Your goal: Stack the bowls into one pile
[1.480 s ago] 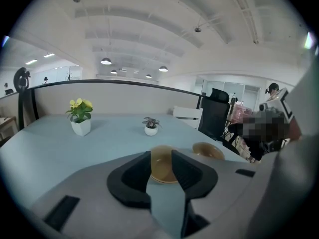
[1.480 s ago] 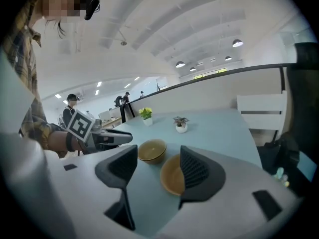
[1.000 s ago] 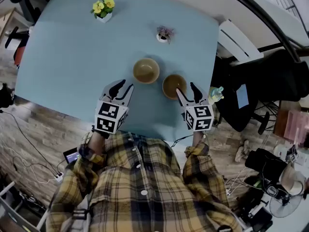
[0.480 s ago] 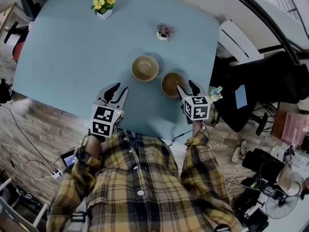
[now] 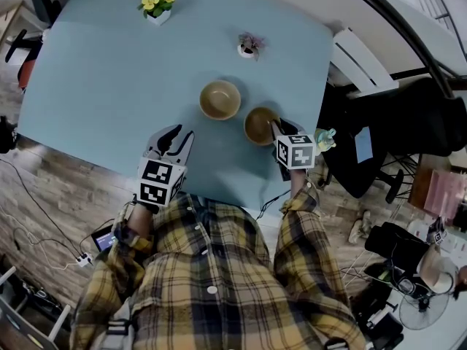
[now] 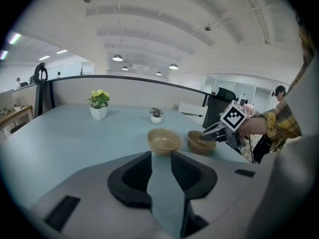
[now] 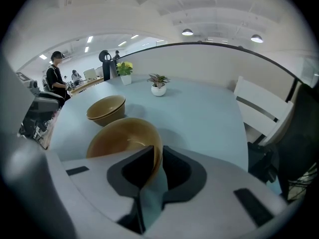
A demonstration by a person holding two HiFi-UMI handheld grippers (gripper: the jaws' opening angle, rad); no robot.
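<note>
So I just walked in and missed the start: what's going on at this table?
A person holding a gripper in each hand is stacking bowls on the blue table. The right gripper has just been closing its jaws, which now pinch the near rim of the nearer bowl; the bowl sits on the table. The other bowl stands apart from it, further in. The left gripper is open and empty, short of both bowls. These two are not yet stacked.
</note>
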